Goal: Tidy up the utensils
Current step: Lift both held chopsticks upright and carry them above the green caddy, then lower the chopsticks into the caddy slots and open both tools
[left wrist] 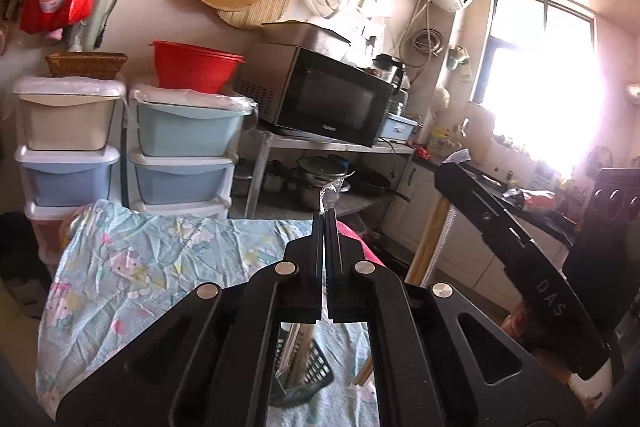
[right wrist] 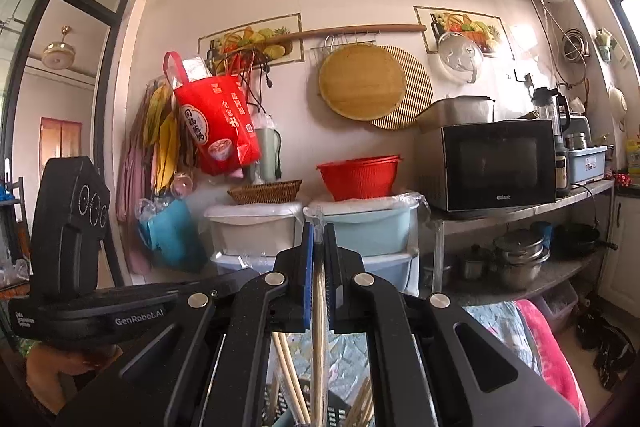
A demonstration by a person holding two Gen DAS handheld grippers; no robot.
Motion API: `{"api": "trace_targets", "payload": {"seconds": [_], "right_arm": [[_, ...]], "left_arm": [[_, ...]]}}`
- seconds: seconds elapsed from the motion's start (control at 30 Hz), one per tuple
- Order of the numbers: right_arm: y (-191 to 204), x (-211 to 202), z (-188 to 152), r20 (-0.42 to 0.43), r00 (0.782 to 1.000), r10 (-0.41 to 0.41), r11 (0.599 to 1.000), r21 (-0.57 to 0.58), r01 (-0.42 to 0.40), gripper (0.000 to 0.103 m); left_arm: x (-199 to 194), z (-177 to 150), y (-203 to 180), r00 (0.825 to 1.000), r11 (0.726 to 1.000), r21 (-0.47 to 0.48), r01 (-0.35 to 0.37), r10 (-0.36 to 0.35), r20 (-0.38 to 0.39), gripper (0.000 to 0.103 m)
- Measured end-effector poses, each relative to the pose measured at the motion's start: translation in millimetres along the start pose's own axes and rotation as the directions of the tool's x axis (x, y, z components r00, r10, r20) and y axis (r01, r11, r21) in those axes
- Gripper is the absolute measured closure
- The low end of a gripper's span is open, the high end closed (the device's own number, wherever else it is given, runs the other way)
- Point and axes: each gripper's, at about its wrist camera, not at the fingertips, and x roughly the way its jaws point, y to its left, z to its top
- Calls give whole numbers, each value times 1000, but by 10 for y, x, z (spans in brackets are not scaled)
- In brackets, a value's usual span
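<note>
Both grippers raised above the table, facing the kitchen wall.

Left gripper: jaws nearly closed, pinching a thin crinkled clear plastic wrapper that sticks up past the tips. Likely the chopsticks' sleeve, being pulled off.

Right gripper: jaws narrow, clamped on a pale wooden chopstick pair hanging straight down, probably held vertical for dropping into the holder.

Below, on the pastel cartoon-print cloth, a dark slotted plastic utensil basket holds several more wooden chopsticks, leaning.

"Galanz" on microwave; "GenRobot.AI" on left gripper (body).
</note>
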Motion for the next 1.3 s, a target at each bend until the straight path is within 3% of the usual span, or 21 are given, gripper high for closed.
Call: {"api": "trace_targets", "payload": {"seconds": [0.33,0.8,0.83,0.9,0.97,1.1,1.3], "right_arm": [[-44,241,-281,20,999,-31,999,-25,32,98],[-111,486,-668,-48,997,-66,998,-11,66,97],[-119,489,-681,-53,996,-69,998,-9,69,96],[-139,483,-710,-63,995,-80,997,-1,80,82],[-170,463,-741,-73,994,-80,997,16,82,81],[-211,408,-782,-95,991,-90,995,30,93,80],[-243,298,-834,-142,985,-102,993,38,109,70]], "left_arm": [[258,-205,256,999,999,-35,-35,35,-14,103],[396,-532,336,999,999,-32,-27,25,-44,103],[389,-557,338,998,999,-31,-28,26,-49,103],[374,-590,350,998,999,-32,-29,27,-56,103],[358,-618,355,998,999,-28,-35,33,-61,103],[289,-661,363,997,999,-25,-48,46,-66,90],[115,-698,375,996,997,-26,-66,64,-60,72]]}}
